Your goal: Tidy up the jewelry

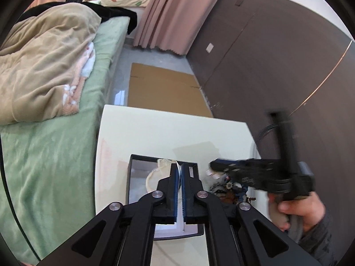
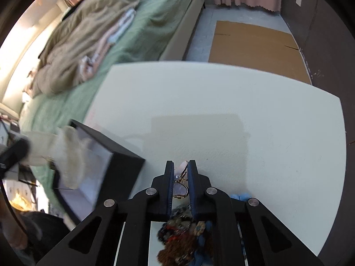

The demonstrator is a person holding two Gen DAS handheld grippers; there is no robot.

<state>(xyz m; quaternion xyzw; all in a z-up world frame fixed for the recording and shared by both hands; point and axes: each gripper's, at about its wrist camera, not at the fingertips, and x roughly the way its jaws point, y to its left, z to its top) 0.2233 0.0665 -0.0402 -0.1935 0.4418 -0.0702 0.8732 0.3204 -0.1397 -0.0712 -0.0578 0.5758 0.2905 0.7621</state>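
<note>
My left fingers (image 1: 175, 175) are clenched on a cream pouch (image 1: 155, 177) over the black box (image 1: 142, 159); my right fingers (image 2: 169, 177) pinch a gold-framed pink piece (image 2: 180, 189). The jewelry heap (image 2: 184, 237) lies on the white table (image 2: 221, 110) at six o'clock below them, the box at nine o'clock.

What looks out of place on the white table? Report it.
A tangled heap of brown and blue jewelry lies on the white table beside the black box, not inside it; a cream cloth pouch drapes over the box's rim.
</note>
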